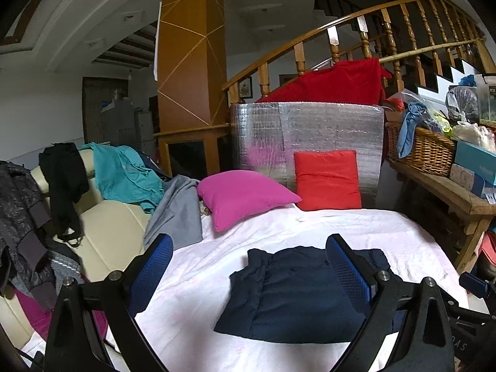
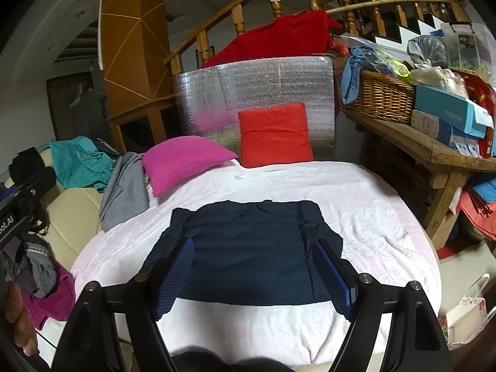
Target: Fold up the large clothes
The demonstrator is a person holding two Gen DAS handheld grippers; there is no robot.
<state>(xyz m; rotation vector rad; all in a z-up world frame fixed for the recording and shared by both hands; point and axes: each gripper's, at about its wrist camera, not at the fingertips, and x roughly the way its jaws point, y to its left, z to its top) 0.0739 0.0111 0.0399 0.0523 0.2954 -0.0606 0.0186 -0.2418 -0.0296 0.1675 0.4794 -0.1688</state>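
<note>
Right wrist view has your right gripper point(image 2: 252, 274) and left gripper point(image 1: 248, 266) both spread wide and empty over the navy garment point(image 2: 248, 254) lying partly folded on the white sheet point(image 2: 372, 217), so you'll probably want to grab an edge next.

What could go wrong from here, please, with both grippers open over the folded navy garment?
The navy garment lies on a wrinkled white sheet; the right gripper might pinch sheet with cloth. Its bunched right sleeve may unfold when lifted. The left gripper sits off-centre, so the pull may be uneven.
</note>
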